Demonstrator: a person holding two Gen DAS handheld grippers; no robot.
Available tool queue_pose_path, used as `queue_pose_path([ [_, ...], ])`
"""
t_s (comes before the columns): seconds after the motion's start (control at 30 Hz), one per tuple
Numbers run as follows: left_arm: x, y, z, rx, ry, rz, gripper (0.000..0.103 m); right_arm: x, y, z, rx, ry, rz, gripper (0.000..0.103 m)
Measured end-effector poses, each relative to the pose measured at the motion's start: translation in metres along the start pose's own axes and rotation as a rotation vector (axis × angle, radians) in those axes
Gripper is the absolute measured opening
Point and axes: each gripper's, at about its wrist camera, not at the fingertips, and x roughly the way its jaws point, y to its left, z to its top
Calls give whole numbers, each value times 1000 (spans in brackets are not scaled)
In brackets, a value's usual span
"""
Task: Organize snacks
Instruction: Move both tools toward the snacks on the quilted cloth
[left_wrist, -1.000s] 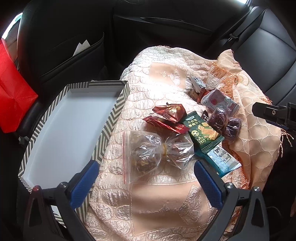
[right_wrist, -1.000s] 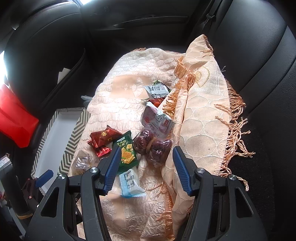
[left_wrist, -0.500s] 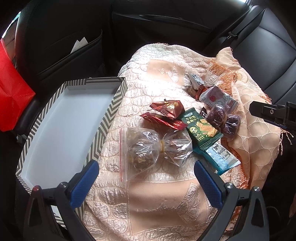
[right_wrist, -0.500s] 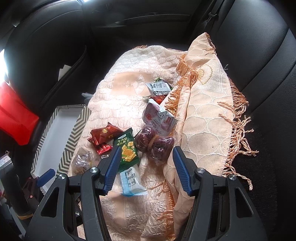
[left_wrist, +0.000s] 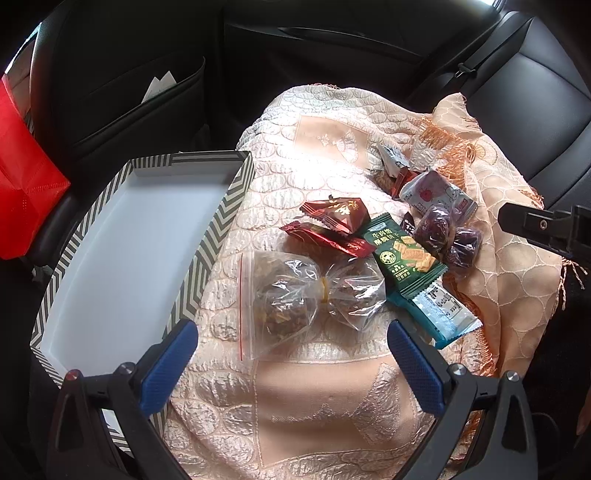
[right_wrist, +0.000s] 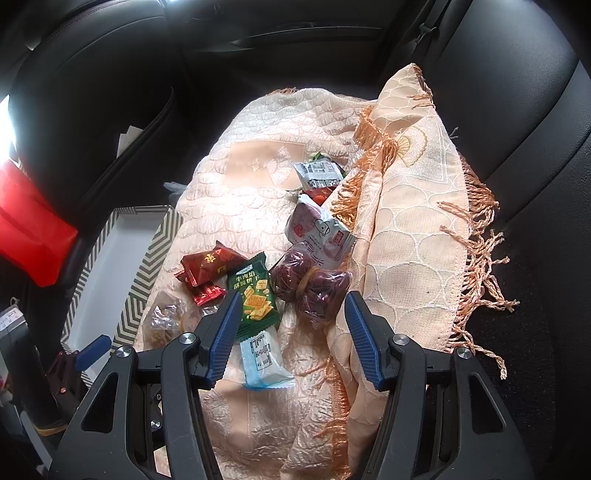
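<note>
Cracker packet – long axis toward tray

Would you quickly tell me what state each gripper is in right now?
Left gripper: jaws open, holding nothing.
Right gripper: jaws open, holding nothing.

I see daylight glare on the cloth; black seats stay dark, and edges bend from fisheye.

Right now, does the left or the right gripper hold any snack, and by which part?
Nothing is held. The left gripper and the right gripper both stand open above the cloth, with no pad touching any snack. The striped box holds nothing yet.
</note>
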Motion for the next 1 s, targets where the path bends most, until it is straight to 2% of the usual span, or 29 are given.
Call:
queue_pose_path([
  [0.5,0,7,2,-28,0,5,103,3,1,-1,-11,15,-14,58],
  [0.67,4,13,5,-57,24,-13,103,9,1,-2,-12,32,-9,58],
  [0.8,8,11,8,-56,50,-38,103,11,2,-4,-17,40,-10,58],
  [1.0,9,17,11,-60,88,-126,103,11,1,-4,-12,37,-9,58],
])
